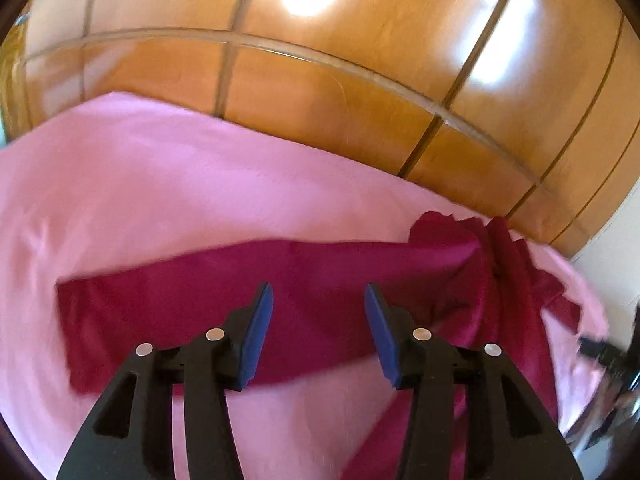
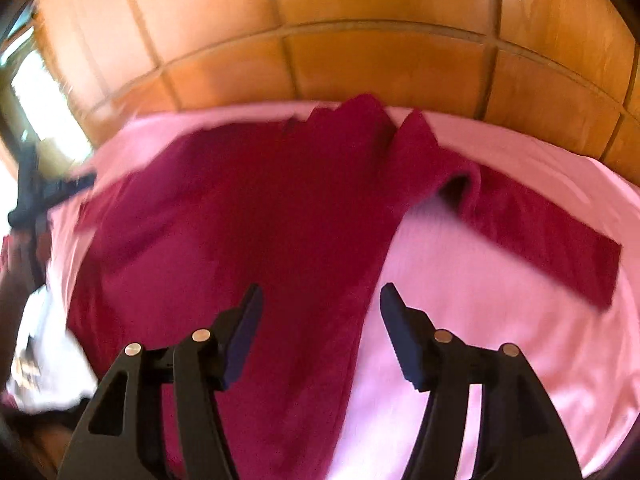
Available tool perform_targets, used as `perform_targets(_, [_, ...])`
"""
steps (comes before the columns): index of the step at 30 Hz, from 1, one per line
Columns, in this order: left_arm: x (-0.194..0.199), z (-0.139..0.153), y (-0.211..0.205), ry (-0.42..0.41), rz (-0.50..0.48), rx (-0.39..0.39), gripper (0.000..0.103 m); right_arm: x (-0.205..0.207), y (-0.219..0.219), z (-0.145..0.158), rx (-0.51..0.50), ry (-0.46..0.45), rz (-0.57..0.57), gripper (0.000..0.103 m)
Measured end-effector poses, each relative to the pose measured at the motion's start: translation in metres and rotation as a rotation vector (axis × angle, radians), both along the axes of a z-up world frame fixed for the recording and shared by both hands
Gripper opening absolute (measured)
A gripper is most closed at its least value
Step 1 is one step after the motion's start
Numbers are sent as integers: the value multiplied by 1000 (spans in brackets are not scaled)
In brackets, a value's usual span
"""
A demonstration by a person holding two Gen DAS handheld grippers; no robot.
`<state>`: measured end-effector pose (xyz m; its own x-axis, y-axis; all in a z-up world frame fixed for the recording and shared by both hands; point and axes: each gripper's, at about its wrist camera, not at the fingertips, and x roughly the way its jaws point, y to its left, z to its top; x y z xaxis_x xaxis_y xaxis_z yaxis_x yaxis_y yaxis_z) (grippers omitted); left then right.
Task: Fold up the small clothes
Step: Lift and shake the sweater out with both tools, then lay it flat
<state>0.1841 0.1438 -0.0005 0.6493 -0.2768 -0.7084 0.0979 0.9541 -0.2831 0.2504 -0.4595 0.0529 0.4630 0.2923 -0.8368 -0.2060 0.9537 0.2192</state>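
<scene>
Both gripper sets, left gripper point(image 1: 319, 294) and right gripper point(image 2: 320, 294), gape empty above pink sheet point(image 1: 160, 184), wood panelling point(image 1: 360, 80) behind

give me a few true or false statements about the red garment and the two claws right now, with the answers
1. The dark red garment lies on a pink sheet. True.
2. The left claw is clamped on the garment. False: its jaws stand apart with nothing gripped.
3. A sleeve stretches out to the side across the sheet. True.
4. The right claw holds a white sock. False: it is open and empty.
5. Wooden panels rise behind the sheet. True.
</scene>
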Motion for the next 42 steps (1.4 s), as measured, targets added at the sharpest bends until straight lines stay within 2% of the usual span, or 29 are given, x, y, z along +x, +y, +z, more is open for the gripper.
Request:
perform_targets(5, [40,-26,-49,14,-148,296,46,81,32,10,105,-34,-13,61])
perform_targets(6, [44,-32,-53,18,-163,339,46,87,78,-1,116,-41,-3,61])
perform_targets(7, [49,-41,-55,31,-180,386,46,89,86,1,128,-44,10,61])
perform_targets(8, [53,-47,-55,44,-194,404,46,106,100,2,138,-47,41,61])
perform_targets(9, [55,-53,-54,58,-210,415,46,102,114,2,135,-48,60,62])
perform_targets(11, [54,-61,-49,50,-228,413,43,124,139,-4,109,-40,108,64])
perform_targets(12, [52,-60,-47,39,-236,396,23,117,156,-7,93,-30,127,65])
perform_targets(13, [51,-59,-45,37,-235,387,11,112,168,-12,72,-20,141,66])
perform_targets(14, [49,-57,-42,25,-219,377,1,131,180,-27,43,2,162,69])
perform_targets(15, [47,-55,-38,16,-209,360,1,144,188,-34,23,20,174,73])
perform_targets(19, [37,-49,-23,-17,-140,312,1,198,217,-73,-112,87,151,73])
perform_targets(20, [34,-46,-17,-27,-113,300,1,213,220,-86,-135,133,118,71])
perform_targets(21, [32,-42,-13,-38,-90,291,1,220,220,-95,-127,168,102,48])
perform_targets(22, [30,-37,-6,-54,-60,285,1,226,222,-105,-97,209,107,35])
perform_targets(24, [30,-30,2,-79,-19,290,1,227,228,-104,-102,173,121,6])
perform_targets(28, [41,-15,26,-123,91,317,0,229,246,-82,-103,71,151,6])
perform_targets(32, [57,3,56,-164,242,360,0,234,261,-47,-45,-71,143,5])
perform_targets(33, [63,5,60,-158,254,359,0,234,267,-43,-41,-94,143,5])
perform_targets(37, [70,-2,83,-80,293,251,0,236,296,-61,-132,-107,154,6])
perform_targets(38, [67,-3,89,-69,305,234,5,234,301,-72,-157,-95,164,8])
perform_targets(39, [62,-4,99,-58,319,206,22,231,303,-79,-172,-85,162,16])
perform_targets(40, [56,-3,109,-51,348,180,35,228,301,-85,-184,-80,149,21])
perform_targets(41, [46,-2,124,-53,403,164,59,225,299,-87,-175,-77,143,40])
perform_targets(42, [35,1,136,-64,446,155,61,221,296,-87,-163,-78,137,53])
